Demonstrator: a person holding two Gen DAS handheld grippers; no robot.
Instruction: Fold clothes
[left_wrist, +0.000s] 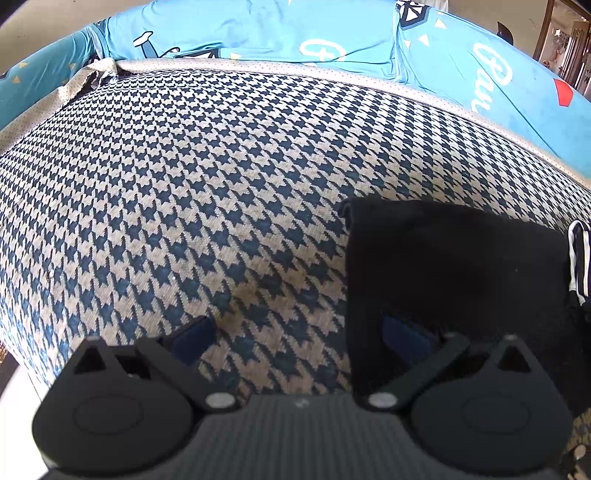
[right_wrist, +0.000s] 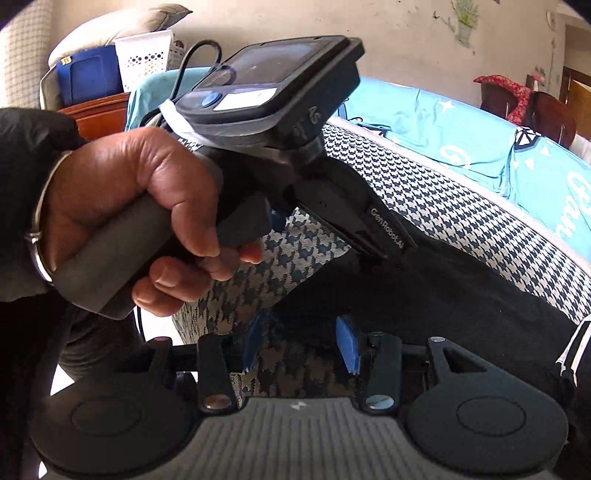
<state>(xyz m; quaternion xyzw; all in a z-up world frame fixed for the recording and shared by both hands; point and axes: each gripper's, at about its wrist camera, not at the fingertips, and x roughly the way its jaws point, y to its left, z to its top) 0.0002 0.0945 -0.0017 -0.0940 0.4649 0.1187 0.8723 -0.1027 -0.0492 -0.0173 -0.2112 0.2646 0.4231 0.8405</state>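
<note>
Left gripper (left_wrist: 299, 332) gaped wide, empty, black garment (left_wrist: 454, 266) at its 2 o'clock; right gripper (right_wrist: 301, 341) part-open over garment edge, gripping nothing, nearer.

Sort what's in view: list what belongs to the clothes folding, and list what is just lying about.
For the job:
black garment
striped garment
left gripper
right gripper
checked cover, the folding surface

Just lying about:
blue sheet
white basket
pillow
red cloth
</note>
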